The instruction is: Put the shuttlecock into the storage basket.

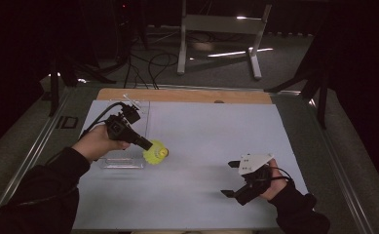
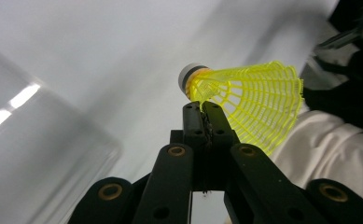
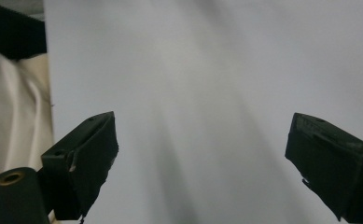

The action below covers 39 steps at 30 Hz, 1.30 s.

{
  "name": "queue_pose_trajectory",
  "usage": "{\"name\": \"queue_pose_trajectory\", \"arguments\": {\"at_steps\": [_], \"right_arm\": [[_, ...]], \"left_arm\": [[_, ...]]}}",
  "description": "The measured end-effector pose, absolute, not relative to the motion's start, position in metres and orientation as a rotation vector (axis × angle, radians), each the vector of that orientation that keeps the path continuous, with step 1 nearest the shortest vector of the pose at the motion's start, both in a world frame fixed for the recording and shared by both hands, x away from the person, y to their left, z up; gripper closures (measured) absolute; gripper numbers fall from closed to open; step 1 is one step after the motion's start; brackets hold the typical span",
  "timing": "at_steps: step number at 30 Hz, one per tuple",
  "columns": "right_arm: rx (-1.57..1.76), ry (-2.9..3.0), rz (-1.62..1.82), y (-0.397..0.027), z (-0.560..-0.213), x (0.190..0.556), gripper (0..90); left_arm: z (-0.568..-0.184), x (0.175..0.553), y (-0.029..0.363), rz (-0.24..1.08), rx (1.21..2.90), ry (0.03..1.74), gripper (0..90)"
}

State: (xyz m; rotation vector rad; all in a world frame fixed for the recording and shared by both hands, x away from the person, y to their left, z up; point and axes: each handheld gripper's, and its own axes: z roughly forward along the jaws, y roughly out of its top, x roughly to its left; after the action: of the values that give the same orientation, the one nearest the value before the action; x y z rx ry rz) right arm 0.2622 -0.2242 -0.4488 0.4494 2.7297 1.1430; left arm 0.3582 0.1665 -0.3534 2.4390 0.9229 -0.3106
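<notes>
left gripper (image 1: 148,145) clenched on yellow shuttlecock (image 1: 156,153), pinching its skirt edge, held above the white mat (image 1: 201,131) beside a clear tube (image 1: 122,163). right gripper (image 1: 232,178) released, jaws wide.

Yellow plastic mesh shuttlecock (image 2: 254,100); clear glossy plastic tube (image 1: 122,163); matt white table sheet (image 1: 211,136).

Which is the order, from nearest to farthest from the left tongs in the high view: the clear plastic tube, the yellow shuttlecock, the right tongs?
1. Yellow shuttlecock: clamped by its skirt edge in the left tongs.
2. Clear plastic tube: lying just below them, on the white table.
3. Right tongs: far over at the table's right side.
</notes>
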Motion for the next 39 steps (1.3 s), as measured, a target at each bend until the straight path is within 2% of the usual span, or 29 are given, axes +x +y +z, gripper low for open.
{"name": "queue_pose_trajectory", "arguments": {"at_steps": [5, 20, 28, 39], "right_arm": [[0.461, 2.750, 1.163, -0.226, -0.454, 0.263, 9.2], [0.494, 2.723, 1.189, -0.233, -0.465, 0.261, 9.1], [0.505, 2.726, 1.190, -0.234, -0.469, 0.261, 9.2], [0.524, 2.727, 1.194, -0.236, -0.473, 0.261, 9.2]], "left_arm": [[-0.345, 0.361, 0.184, -0.256, 2.496, 0.985, 90.0], [-0.344, 0.379, 0.221, -0.247, 2.523, 1.166, 90.0], [-0.357, 0.387, 0.225, -0.255, 2.551, 1.198, 90.0], [-0.381, 0.396, 0.211, -0.295, 2.598, 1.186, 90.0]]}}
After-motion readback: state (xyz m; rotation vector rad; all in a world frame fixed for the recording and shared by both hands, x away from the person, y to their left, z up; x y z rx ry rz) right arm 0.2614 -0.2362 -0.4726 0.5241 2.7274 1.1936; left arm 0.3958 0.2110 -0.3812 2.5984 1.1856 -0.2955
